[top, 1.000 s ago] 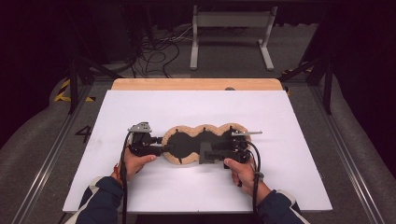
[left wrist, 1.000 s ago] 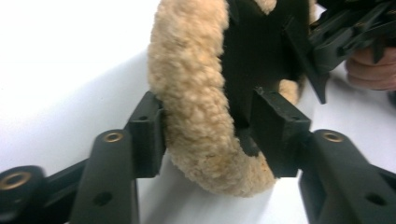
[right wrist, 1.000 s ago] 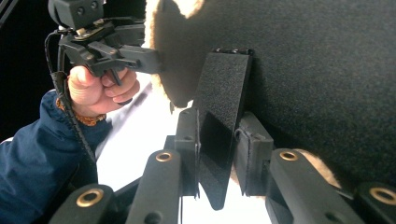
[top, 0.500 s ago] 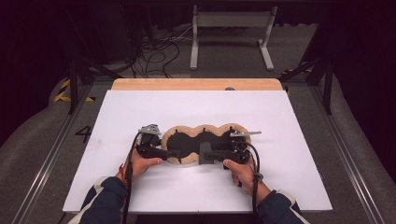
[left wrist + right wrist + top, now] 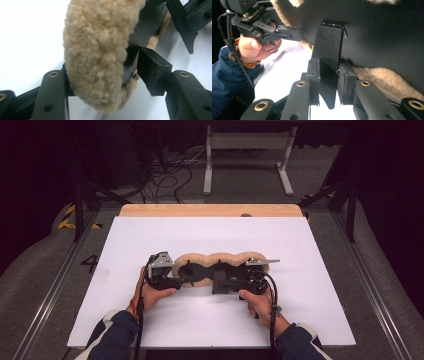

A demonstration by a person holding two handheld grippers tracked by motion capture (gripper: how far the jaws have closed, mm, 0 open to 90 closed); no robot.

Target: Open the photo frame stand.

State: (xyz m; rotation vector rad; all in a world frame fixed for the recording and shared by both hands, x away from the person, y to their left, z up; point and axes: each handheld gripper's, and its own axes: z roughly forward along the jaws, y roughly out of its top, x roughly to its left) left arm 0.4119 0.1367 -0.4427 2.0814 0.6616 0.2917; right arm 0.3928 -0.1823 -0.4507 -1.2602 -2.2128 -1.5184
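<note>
A long pad, tan fleece (image 5: 220, 257) outside and black inside, lies across the middle of the white board. At the pad's left end, my left gripper (image 5: 182, 281) has just been closing its jaws. In the left gripper view the fleece rim (image 5: 97, 57) sits between them. The right pad (image 5: 152, 67) touches the black lining, and the other is hidden behind fleece. My right gripper (image 5: 221, 284) is shut on a black strap (image 5: 328, 57) that hangs from the lining; both pads (image 5: 345, 75) press it.
The white board (image 5: 300, 245) has a wooden strip (image 5: 210, 210) along its far edge. On the floor beyond it are a metal stand (image 5: 247, 150) and cables (image 5: 170, 175). Rails run along both sides of the table.
My left gripper has slid right onto the pad's left end. The right gripper and the pad have stayed put.
</note>
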